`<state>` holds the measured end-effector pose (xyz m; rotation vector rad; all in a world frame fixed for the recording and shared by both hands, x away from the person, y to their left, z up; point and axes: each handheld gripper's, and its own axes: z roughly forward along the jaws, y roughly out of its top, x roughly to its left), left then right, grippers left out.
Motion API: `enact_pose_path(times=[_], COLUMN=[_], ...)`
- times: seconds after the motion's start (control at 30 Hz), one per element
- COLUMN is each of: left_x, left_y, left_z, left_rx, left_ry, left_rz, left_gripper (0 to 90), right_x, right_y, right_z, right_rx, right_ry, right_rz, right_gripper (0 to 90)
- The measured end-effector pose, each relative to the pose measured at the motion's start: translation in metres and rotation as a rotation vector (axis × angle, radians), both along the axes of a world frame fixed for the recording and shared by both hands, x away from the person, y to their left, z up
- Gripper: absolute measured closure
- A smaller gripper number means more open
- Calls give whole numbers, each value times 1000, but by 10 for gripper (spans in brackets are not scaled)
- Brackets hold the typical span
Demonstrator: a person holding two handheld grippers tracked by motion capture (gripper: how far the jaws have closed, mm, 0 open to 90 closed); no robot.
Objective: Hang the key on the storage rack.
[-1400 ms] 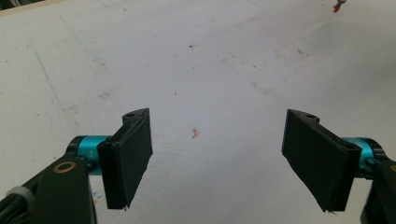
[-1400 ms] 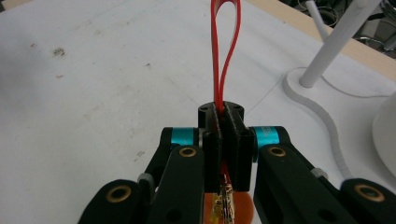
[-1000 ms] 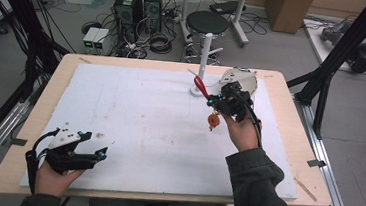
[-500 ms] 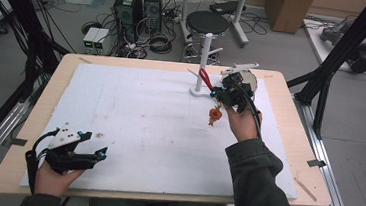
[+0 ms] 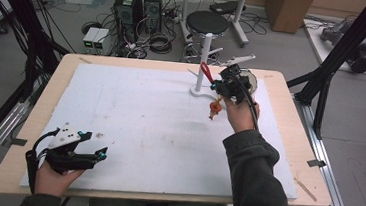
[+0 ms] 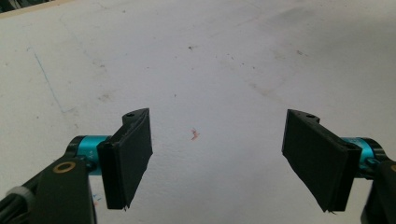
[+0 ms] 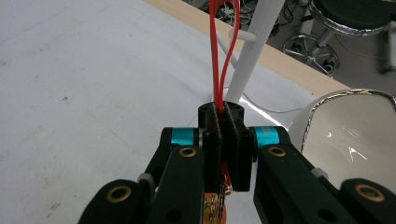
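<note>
Between right hand-held gripper jaws: thin red loop; orange charm below.

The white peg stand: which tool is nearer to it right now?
Right. The right tool is beside the white peg stand, shut on a red cord loop raised near a peg. The left tool sits open at the table's near left corner.

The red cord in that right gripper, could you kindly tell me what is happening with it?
A person's right gripper is shut on a thin red looped cord with a small orange charm hanging below, holding the loop up near a peg of the white branched stand. The left gripper rests open above the white table mat.
</note>
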<state>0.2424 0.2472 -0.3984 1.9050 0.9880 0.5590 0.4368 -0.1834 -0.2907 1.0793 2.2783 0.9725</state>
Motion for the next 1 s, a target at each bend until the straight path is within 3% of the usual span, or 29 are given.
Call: enact_pose_path(times=[1.0], left_x=[0], left_y=[0], left_z=[0], left_rx=[3], left_ry=[-1], left_rz=[-5], left_gripper=[245], right_x=[23], right_y=[6], right_z=[-18], right_rx=[-32], right_ry=[76], right_rz=[-46], right_gripper=[864])
